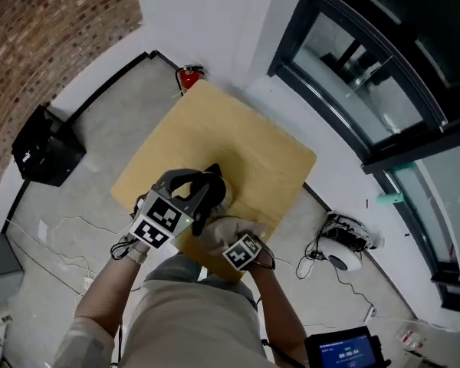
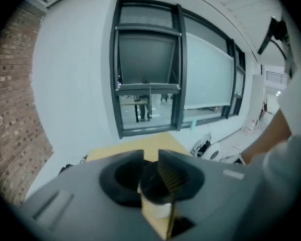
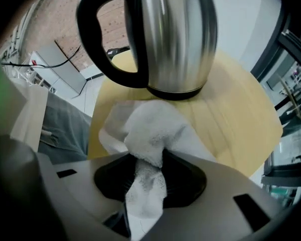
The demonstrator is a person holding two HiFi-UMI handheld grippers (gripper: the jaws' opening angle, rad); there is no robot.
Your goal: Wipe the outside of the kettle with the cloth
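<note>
The steel kettle (image 3: 175,34) with a black handle (image 3: 98,39) stands on the wooden table (image 3: 236,119), close in front of my right gripper (image 3: 148,159). That gripper points steeply down and is shut on the white cloth (image 3: 150,129), which bunches out toward the kettle's base. In the head view the kettle (image 1: 212,184) sits near the table's front edge, with the cloth (image 1: 215,232) and right gripper (image 1: 226,240) just before it. My left gripper (image 1: 192,199) hovers by the handle; in its own view the left gripper (image 2: 153,179) is shut and faces the window, with no kettle showing.
The table (image 1: 238,140) stands on a grey floor. A red extinguisher (image 1: 188,76) is behind it, a black box (image 1: 46,148) to the left, and cables with a white device (image 1: 345,244) to the right. A dark-framed window (image 1: 368,90) runs along the right.
</note>
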